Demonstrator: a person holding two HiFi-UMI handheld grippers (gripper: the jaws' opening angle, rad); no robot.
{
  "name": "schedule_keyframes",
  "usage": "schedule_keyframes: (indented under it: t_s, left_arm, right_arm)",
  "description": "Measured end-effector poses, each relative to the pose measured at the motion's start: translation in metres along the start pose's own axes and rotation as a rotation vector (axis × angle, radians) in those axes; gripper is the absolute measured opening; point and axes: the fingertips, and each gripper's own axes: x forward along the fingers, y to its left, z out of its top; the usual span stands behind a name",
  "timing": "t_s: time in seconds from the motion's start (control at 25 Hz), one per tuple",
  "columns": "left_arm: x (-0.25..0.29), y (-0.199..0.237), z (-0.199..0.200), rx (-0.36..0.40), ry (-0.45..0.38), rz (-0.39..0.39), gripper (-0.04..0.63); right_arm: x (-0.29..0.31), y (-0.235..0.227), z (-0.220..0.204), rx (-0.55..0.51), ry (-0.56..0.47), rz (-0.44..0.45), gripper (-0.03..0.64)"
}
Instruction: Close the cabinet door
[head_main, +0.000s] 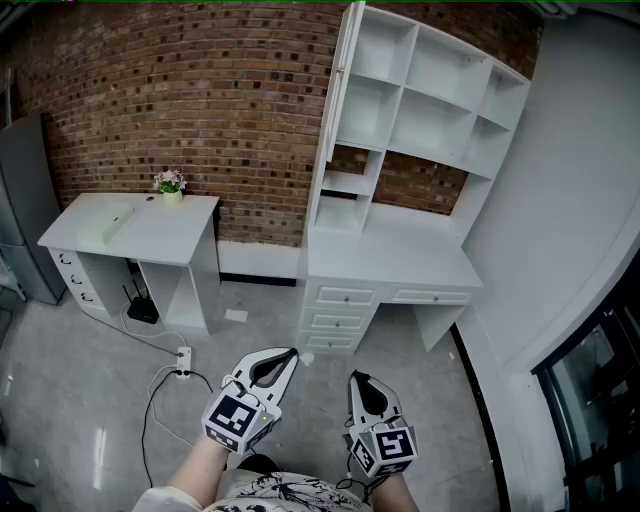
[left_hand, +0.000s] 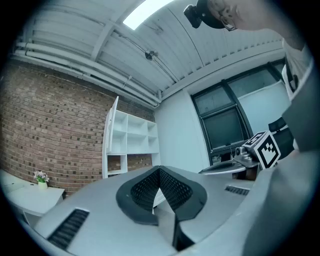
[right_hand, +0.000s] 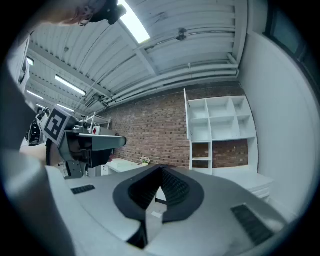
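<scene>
Brick wall (head_main: 200, 100) forms the background, with grey floor (head_main: 250, 340) below it. A white desk (head_main: 400, 262) carrying a shelf unit (head_main: 430, 100) stands against the wall, and a smaller table (head_main: 150, 225) with a flower pot (head_main: 171, 186) stands to its left. Both grippers are held low in front of the person, side by side and apart, roughly level, pointing toward the desk. The left gripper (head_main: 292, 352) is angled slightly to the right, and the right gripper (head_main: 355, 376) points nearly straight ahead. In the left gripper view the fingers (left_hand: 142, 190) of the left gripper (left_hand: 159, 170) are clenched tip to tip with nothing between them. The right gripper (right_hand: 161, 167) shows the same condition in the right gripper view: tips together, empty. The cabinet door (head_main: 340, 80) hangs at the upper left edge of the shelf unit, swung open and seen edge-on, well apart from both sets of fingertips. In the head view it lies far beyond and above them. From the left gripper it appears up and to the left of the fingertips (left_hand: 108, 135). From the right gripper it appears up and to the right of them (right_hand: 186, 115). Neither gripper touches the door, the desk or the shelf unit.
</scene>
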Motion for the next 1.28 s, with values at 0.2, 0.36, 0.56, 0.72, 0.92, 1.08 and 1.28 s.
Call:
schedule_keyframes:
  t_s: [0.2,0.36,0.56,0.72,0.92,1.08,1.28]
  left_arm:
    - [0.000,-0.004,-0.001,-0.010,0.006,-0.008,0.011]
    - [0.000,-0.006,-0.002,-0.022,0.032,-0.016,0.011]
    - [0.002,-0.009,-0.008,-0.036,0.026,-0.019,0.011]
    - [0.002,-0.012,-0.018,-0.062,0.035,-0.015,0.011]
    - [0.014,-0.010,-0.022,-0.082,0.026,-0.020,0.011]
    - [0.036,0.009,-0.031,-0.094,0.030,-0.028,0.011]
    - [0.076,0.038,-0.048,-0.115,0.051,-0.045,0.011]
  right_arm:
    - [-0.004,-0.001,-0.004,0.038,-0.003,0.005,0.003]
    - [-0.004,-0.001,-0.006,0.025,0.006,-0.001,0.003]
    - [-0.007,-0.008,-0.012,-0.007,0.041,-0.034,0.005]
    - [-0.007,-0.012,-0.023,-0.044,0.087,-0.044,0.006]
    - [0.000,-0.023,-0.034,-0.055,0.114,-0.054,0.006]
    - [0.021,-0.042,-0.040,-0.030,0.123,-0.074,0.006]
    - [0.058,-0.072,-0.049,-0.016,0.144,-0.103,0.006]
